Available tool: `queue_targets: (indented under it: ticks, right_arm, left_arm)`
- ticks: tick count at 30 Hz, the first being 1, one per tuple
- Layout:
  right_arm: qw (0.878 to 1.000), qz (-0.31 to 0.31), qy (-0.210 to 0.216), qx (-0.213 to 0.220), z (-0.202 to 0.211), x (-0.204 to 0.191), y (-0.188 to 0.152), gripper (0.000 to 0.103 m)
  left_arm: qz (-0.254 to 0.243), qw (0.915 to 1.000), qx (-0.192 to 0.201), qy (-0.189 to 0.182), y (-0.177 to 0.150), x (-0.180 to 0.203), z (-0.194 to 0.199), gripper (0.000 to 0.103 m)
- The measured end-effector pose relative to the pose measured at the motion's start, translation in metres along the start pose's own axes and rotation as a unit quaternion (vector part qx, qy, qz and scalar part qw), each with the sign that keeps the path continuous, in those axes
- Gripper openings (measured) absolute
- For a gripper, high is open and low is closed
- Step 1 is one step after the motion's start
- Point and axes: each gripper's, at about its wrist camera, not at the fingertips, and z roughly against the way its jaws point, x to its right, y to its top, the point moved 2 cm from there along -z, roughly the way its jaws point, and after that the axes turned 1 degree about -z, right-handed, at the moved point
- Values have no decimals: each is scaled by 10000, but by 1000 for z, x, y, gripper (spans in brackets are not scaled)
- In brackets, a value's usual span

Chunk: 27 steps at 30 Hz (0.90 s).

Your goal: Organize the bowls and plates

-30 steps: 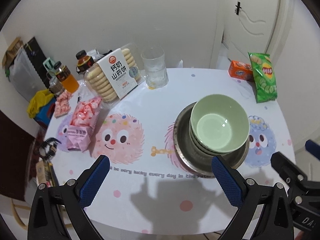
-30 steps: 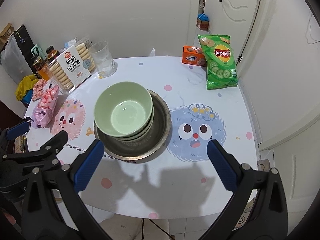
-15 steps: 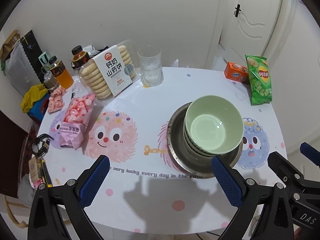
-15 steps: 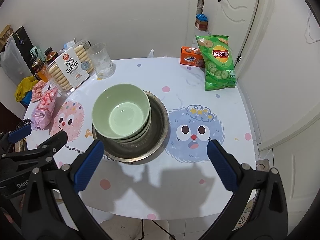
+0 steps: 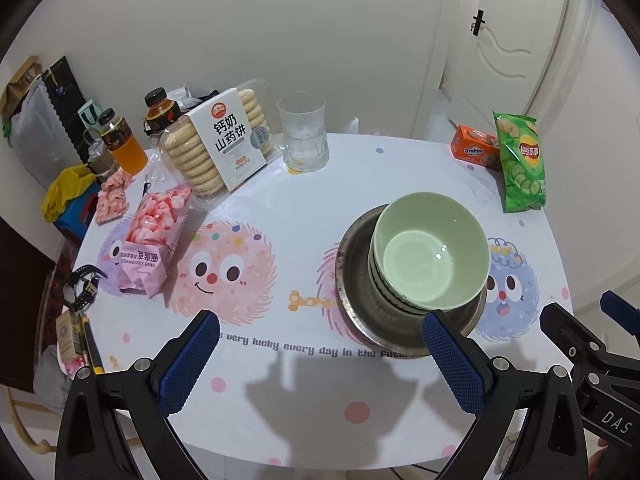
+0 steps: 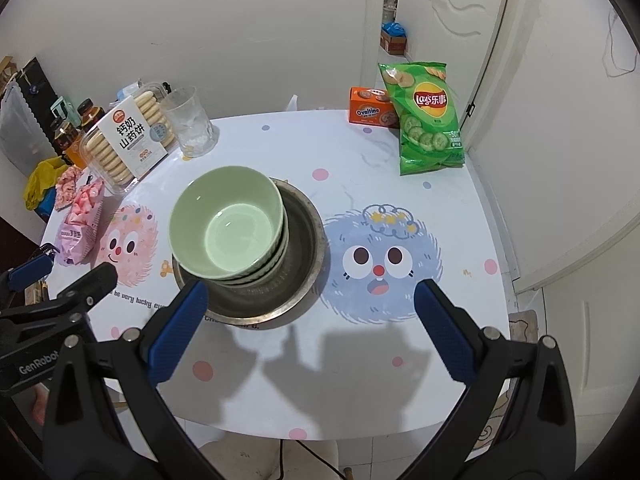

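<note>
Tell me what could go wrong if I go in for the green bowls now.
The green bowls sit off-centre in the metal plate, toward its left side, so lifting the plate could tip the stack. Both the left gripper and right gripper are open and close together; they might collide. The glass stands just behind.

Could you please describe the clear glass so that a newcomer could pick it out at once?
On the round table, look to the far edge near the wall. The glass stands upright beside the biscuit box, the only see-through tumbler there.
</note>
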Motion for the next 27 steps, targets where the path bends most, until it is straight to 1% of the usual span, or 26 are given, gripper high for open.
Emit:
queue_targets:
  ticks: [27]
  right_arm:
    - [10000, -34, 8, -79, -4, 2, -3, 102]
  left_arm:
    - [45, 10000, -21, -28, -2, 1, 3, 103]
